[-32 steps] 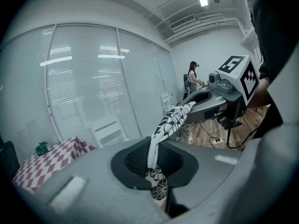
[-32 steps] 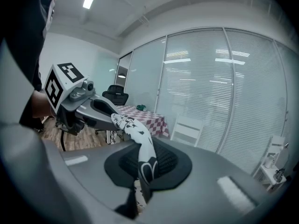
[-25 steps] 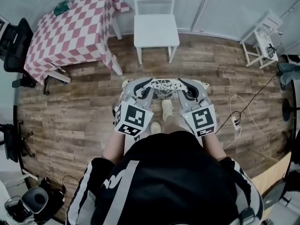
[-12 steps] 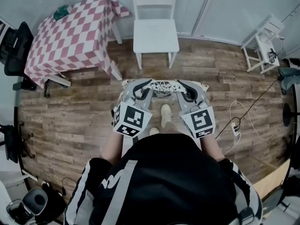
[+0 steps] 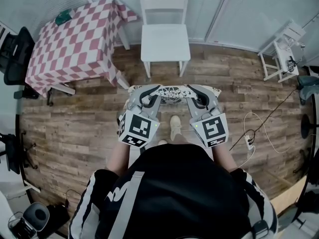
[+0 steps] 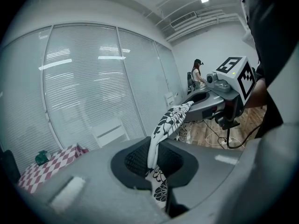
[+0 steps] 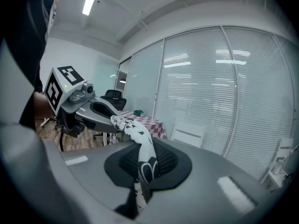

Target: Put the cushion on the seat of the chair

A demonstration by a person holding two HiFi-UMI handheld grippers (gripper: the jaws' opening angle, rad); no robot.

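A white cushion (image 5: 172, 91) with a black floral print hangs stretched between my two grippers, above the wooden floor. My left gripper (image 5: 144, 97) is shut on its left edge, and the fabric (image 6: 156, 139) runs pinched between the jaws. My right gripper (image 5: 198, 98) is shut on the right edge, where the cloth (image 7: 145, 158) is clamped the same way. The white chair (image 5: 165, 34) stands straight ahead against the blinds, its seat bare, a short way beyond the cushion. It also shows in the left gripper view (image 6: 110, 132) and in the right gripper view (image 7: 188, 134).
A table with a red-and-white checked cloth (image 5: 75, 36) stands left of the chair, a green object (image 5: 65, 17) on its far corner. A black office chair (image 5: 17, 51) sits at far left, a small white stand (image 5: 281, 49) at right. A cable and power strip (image 5: 251, 128) lie on the floor.
Both grippers, still holding the cushion, have moved forward towards the chair; the chair and table sit a little lower and nearer in the head view.
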